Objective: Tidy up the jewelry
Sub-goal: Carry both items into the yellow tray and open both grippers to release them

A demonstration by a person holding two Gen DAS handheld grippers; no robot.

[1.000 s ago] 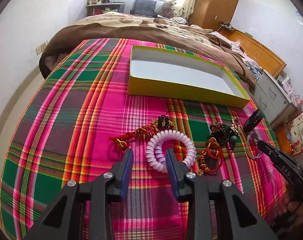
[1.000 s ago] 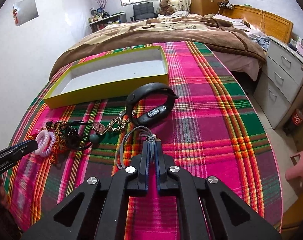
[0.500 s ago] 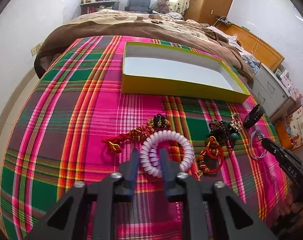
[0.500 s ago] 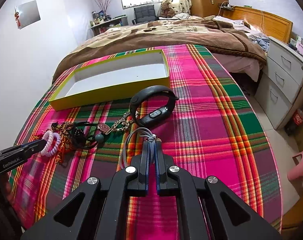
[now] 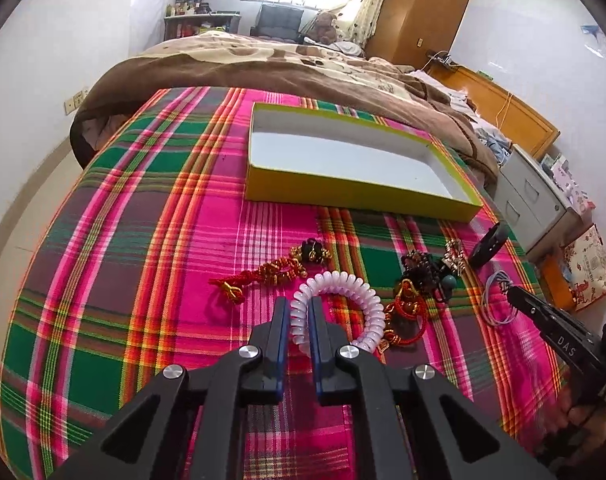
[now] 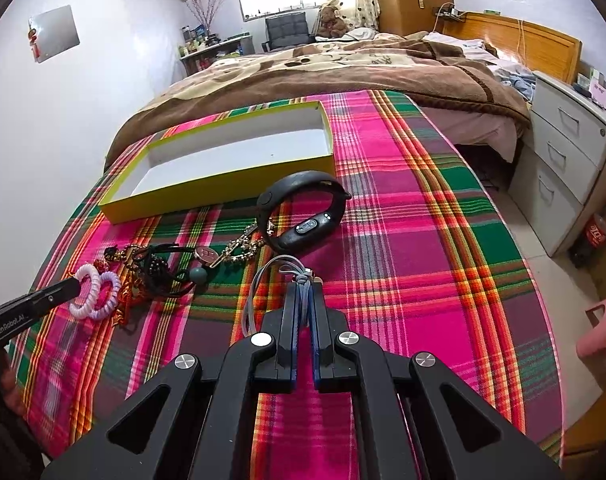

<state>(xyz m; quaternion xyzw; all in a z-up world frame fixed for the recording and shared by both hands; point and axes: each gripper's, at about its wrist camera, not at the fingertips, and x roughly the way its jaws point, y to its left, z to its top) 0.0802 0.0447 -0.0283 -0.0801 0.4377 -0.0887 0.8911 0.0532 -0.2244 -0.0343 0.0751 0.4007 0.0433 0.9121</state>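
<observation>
My left gripper (image 5: 299,308) is shut on a pale pink spiral bracelet (image 5: 355,296), which also shows in the right wrist view (image 6: 97,290). My right gripper (image 6: 303,292) is shut on a grey cord bracelet (image 6: 263,280), seen in the left wrist view (image 5: 499,300) too. An open yellow box (image 5: 359,194) with a white inside sits empty further back on the plaid bedspread. A red and gold tassel charm (image 5: 263,274), a red bead bracelet (image 5: 409,308), dark beads (image 5: 427,268) and a black fitness band (image 6: 303,212) lie between.
A gold chain with a tag (image 6: 231,250) lies by the fitness band. A brown blanket (image 5: 303,64) covers the bed beyond the box. Grey drawers (image 6: 563,160) stand to the right of the bed, with a pink stool (image 6: 603,332) on the floor.
My left gripper has closed from open onto the spiral bracelet and lifted it slightly. My right gripper stays shut on the grey cord and has risen a little.
</observation>
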